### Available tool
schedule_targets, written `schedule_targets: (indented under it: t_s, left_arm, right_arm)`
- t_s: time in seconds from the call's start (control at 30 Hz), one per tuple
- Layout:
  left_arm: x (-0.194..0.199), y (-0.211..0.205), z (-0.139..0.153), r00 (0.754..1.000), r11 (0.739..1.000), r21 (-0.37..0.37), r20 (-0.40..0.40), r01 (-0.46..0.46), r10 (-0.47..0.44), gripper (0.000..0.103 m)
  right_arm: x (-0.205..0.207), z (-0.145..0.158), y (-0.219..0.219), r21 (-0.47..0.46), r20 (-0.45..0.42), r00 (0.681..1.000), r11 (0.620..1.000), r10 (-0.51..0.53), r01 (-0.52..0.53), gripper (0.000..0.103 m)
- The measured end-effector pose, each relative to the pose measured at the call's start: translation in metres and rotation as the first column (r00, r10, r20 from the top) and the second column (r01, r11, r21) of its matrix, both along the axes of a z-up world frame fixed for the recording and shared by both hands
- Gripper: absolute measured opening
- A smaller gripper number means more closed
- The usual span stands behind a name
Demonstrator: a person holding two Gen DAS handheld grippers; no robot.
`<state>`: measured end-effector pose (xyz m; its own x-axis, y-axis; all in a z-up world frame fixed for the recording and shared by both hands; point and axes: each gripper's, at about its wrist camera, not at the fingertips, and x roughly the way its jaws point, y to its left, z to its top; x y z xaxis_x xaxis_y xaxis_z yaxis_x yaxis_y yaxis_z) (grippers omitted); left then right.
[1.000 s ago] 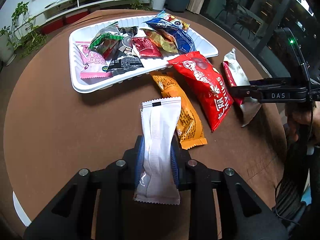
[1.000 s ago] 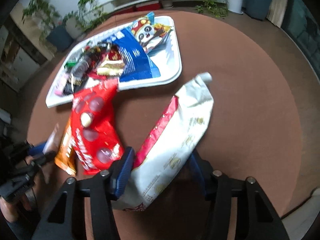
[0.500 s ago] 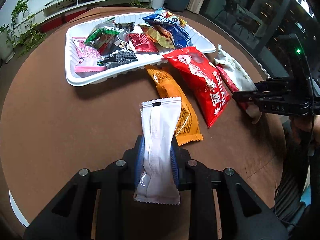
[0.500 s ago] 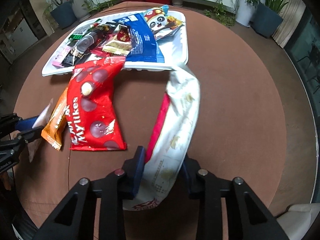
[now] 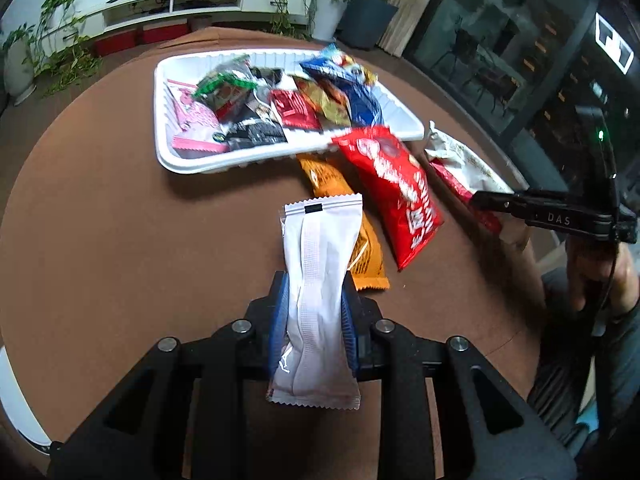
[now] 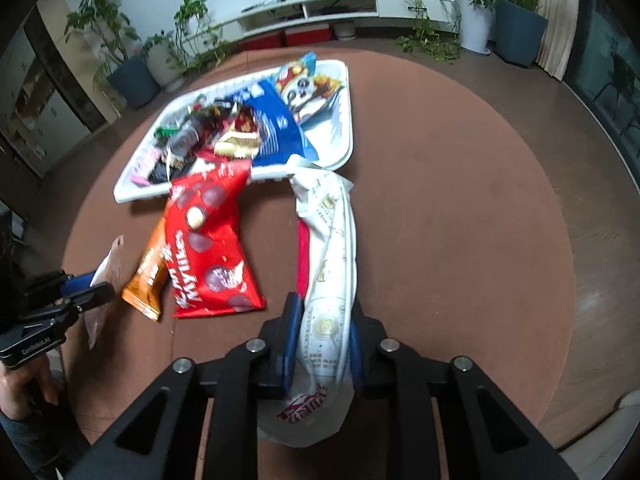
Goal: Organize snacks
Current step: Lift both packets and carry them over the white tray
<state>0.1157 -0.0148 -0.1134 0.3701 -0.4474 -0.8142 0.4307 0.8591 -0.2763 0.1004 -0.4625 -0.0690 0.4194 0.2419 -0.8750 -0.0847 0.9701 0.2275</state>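
Observation:
My left gripper (image 5: 314, 312) is shut on a white snack packet (image 5: 320, 276), held above the brown round table. My right gripper (image 6: 324, 320) is shut on a white and red snack bag (image 6: 332, 264); the bag's far end reaches the tray's near rim. A white tray (image 5: 188, 162) holds several snack packets, and it also shows in the right wrist view (image 6: 344, 148). A red Mylikes bag (image 5: 396, 184) and an orange packet (image 5: 352, 220) lie on the table in front of the tray. The red bag (image 6: 208, 236) and orange packet (image 6: 150, 272) show in the right wrist view too.
The brown round table (image 5: 120, 248) is bare on its left side in the left wrist view. Potted plants (image 6: 132, 60) and a low white cabinet (image 6: 320, 8) stand beyond the table. The right gripper body (image 5: 560, 216) sits at the table's right edge.
My right gripper has closed tighter on the white and red bag and carried it toward the tray. My left gripper still holds the white packet, and the tray looks further off.

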Motion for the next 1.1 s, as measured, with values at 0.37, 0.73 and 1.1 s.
schedule_targets:
  t_s: [0.37, 0.73, 1.1]
  left_arm:
    - [0.018, 0.042, 0.035, 0.994, 0.988, -0.123, 0.033, -0.096, 0.100, 0.022]
    - [0.060, 0.086, 0.090, 0.969, 0.960, -0.200, 0.104, -0.199, 0.222, 0.022]
    - [0.119, 0.047, 0.128, 0.966, 0.970, -0.177, 0.167, -0.167, 0.197, 0.022]
  right_arm:
    - [0.017, 0.025, -0.042, 0.104, 0.038, 0.995, 0.991, -0.091, 0.087, 0.023]
    - [0.067, 0.093, -0.079, 0.155, 0.177, 0.966, 0.975, -0.188, 0.161, 0.023]
    - [0.136, 0.135, 0.046, 0.225, 0.262, 0.964, 0.970, 0.033, -0.094, 0.023]
